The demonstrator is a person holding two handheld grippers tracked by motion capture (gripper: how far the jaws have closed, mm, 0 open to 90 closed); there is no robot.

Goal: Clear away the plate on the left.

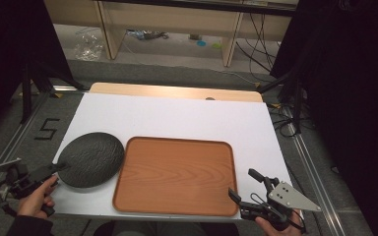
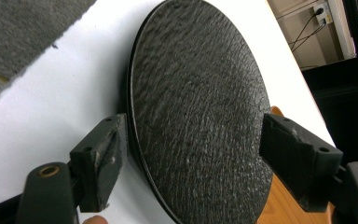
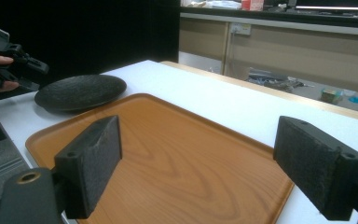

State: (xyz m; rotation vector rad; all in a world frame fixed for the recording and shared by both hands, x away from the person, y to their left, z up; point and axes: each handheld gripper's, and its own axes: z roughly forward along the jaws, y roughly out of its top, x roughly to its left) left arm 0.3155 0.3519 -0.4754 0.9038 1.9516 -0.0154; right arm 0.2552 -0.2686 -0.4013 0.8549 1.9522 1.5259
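wooden tray (image 1: 177, 174) centre of white table (image 1: 177, 118). black textured plate (image 1: 91, 158) just left of tray. left gripper (image 1: 54, 168) released, jaws straddling plate rim. right gripper (image 1: 243, 184) released at tray's right corner.

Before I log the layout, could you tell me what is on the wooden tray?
Nothing sits inside the wooden tray; its bare grain shows. The black plate rests on the white table, its edge overlapping the tray's left rim and hiding it.

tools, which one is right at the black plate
The left tool, its jaws open around the black plate's near rim; the right tool sits by the wooden tray.
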